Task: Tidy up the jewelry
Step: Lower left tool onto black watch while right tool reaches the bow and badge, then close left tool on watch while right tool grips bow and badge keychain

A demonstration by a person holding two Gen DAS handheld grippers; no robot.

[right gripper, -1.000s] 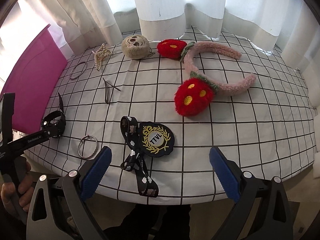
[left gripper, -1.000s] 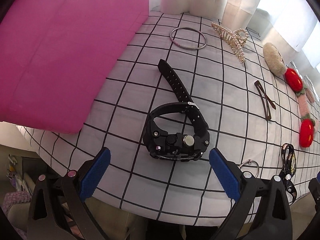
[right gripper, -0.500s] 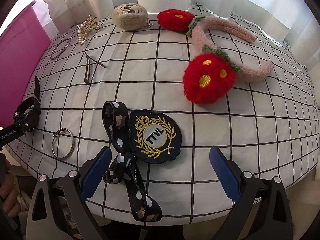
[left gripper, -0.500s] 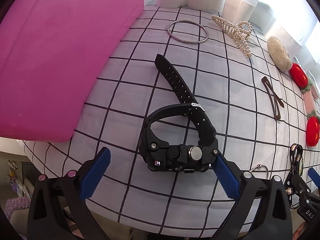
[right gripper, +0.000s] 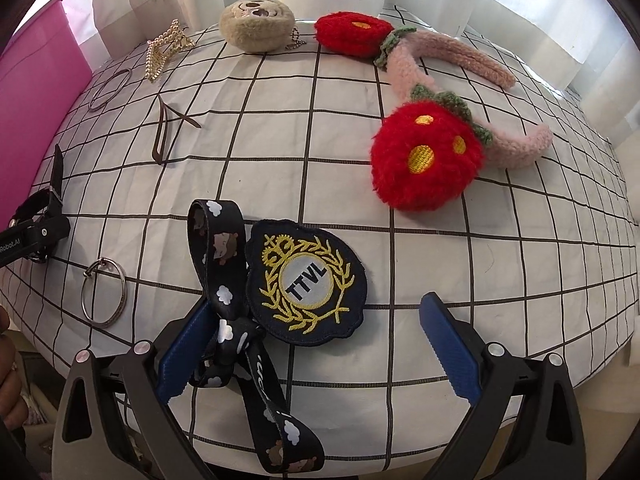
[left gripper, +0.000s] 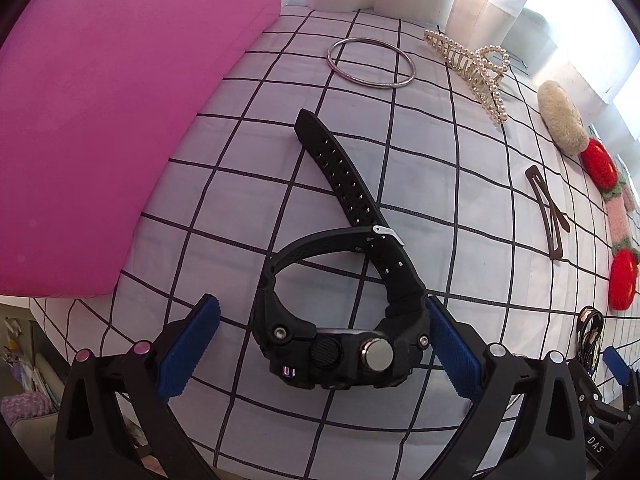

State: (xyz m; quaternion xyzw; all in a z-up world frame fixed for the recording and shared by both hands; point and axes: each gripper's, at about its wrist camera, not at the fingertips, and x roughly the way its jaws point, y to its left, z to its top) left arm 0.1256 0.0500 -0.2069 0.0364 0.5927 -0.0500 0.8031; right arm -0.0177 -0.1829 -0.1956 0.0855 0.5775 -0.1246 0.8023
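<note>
At the far left a large flat pink panel (left gripper: 104, 120) lies along the edge of the counter (left gripper: 240, 184), which is covered in a white cloth with a black grid. Beside it, the left tongs (left gripper: 320, 344) stand wide open around the black chunky wristwatch (left gripper: 340, 344): the right blue pad touches the watch case, the left pad is apart from it. Its perforated strap points away toward a thin silver bangle (left gripper: 370, 63) and a pearl-studded claw hair clip (left gripper: 472, 68). Further right, the right tongs (right gripper: 316, 344) are also wide open, straddling a black cloud-print lanyard (right gripper: 228, 300) and a round navy embroidered "TTVL" patch (right gripper: 306, 282); the left pad touches the lanyard. A silver key ring (right gripper: 104, 292) lies to their left, and a pink fuzzy headband with red plush flowers (right gripper: 428, 160) farther back on the right.
</note>
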